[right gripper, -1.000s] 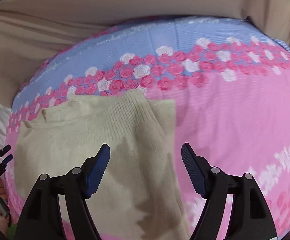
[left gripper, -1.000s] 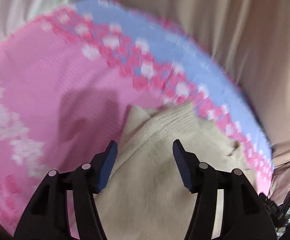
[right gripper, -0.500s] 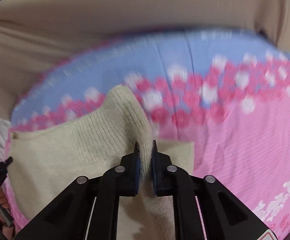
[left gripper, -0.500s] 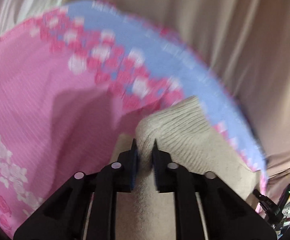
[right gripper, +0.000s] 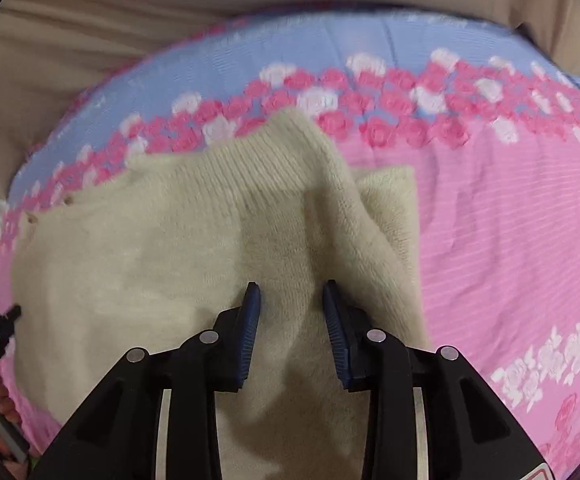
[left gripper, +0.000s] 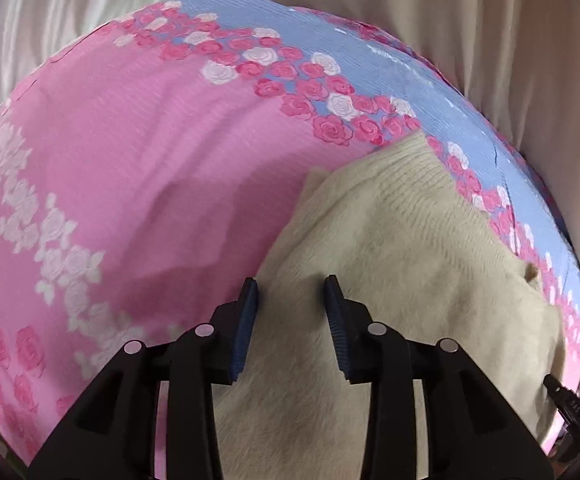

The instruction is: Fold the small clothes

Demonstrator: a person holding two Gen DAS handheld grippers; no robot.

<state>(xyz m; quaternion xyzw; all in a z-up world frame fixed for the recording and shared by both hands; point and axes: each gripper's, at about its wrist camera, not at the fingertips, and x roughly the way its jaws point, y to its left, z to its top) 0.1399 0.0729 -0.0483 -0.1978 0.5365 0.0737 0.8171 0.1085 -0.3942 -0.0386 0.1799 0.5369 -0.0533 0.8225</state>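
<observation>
Both claws, left (left gripper: 292, 294) and right (right gripper: 292, 298), released over sweater (right gripper: 161, 256). Folded flap (right gripper: 390, 208) seen from right only. Sheet (left gripper: 137, 168) bare leftward.

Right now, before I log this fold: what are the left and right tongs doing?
Left tongs: open, holding nothing, over the cream sweater.
Right tongs: open, holding nothing, over the same sweater.
</observation>
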